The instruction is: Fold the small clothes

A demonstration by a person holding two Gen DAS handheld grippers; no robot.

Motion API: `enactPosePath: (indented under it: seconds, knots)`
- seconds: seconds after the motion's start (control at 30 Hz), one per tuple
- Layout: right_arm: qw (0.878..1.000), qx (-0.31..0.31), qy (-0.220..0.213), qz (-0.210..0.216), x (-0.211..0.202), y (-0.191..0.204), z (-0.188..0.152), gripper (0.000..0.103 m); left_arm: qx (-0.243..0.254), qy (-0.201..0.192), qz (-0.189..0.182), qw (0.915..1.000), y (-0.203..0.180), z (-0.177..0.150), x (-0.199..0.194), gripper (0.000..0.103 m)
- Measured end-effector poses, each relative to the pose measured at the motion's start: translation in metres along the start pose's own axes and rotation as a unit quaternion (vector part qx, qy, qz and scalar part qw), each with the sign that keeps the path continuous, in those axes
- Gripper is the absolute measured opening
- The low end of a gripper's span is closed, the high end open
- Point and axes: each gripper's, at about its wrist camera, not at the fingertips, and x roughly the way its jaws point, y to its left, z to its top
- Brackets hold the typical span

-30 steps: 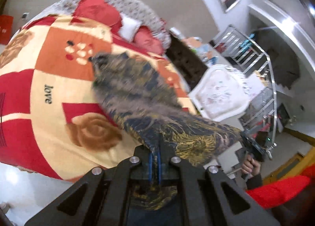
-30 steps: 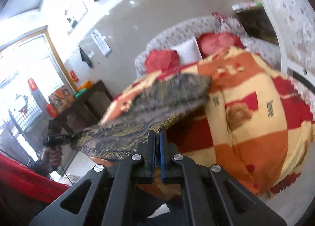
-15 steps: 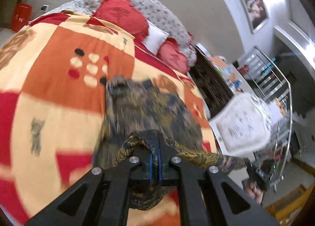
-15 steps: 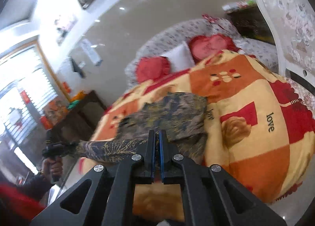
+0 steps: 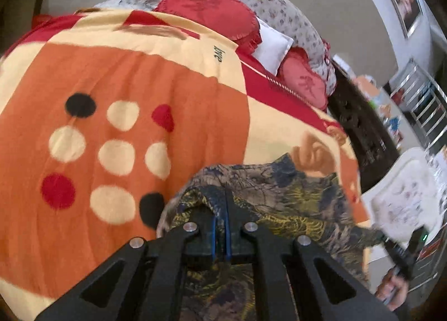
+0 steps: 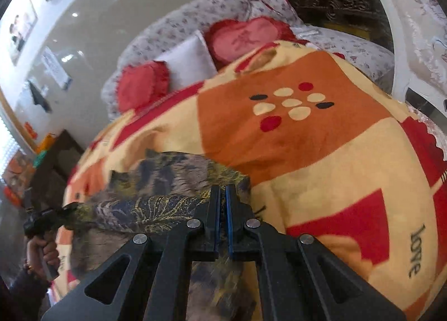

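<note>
Over the blanket (image 5: 173, 97), both claws tilt downward, clenched on the patterned garment (image 5: 279, 189).

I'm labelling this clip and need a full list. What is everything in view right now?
patterned garment: one, dark blue, grey and yellow, on the blanket, held at two corners.
blanket: one, orange, cream and red, covering the bed.
red cushions: two, at the head of the bed.
white pillow: one, between the cushions.
floral bedding: grey-white, behind the cushions.
dark cabinet: one, beside the bed.
framed picture: one, on the wall.
left gripper: black, shut on the garment.
right gripper: black, shut on the garment.
</note>
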Motion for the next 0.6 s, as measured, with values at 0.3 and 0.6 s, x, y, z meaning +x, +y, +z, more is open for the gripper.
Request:
enactPosePath:
  seconds: [0.3,0.6]
  knots:
    - [0.998,-0.004,0.060,-0.030,0.034,-0.007,0.004,0.011,0.058,0.044,0.018,0.9972,0.006,-0.002,0.012,0.016]
    - [0.998,-0.037,-0.005,-0.056,-0.045,0.005,-0.006,0.021,0.112,-0.076,0.031,0.9903,-0.022,-0.043,-0.076,0.060]
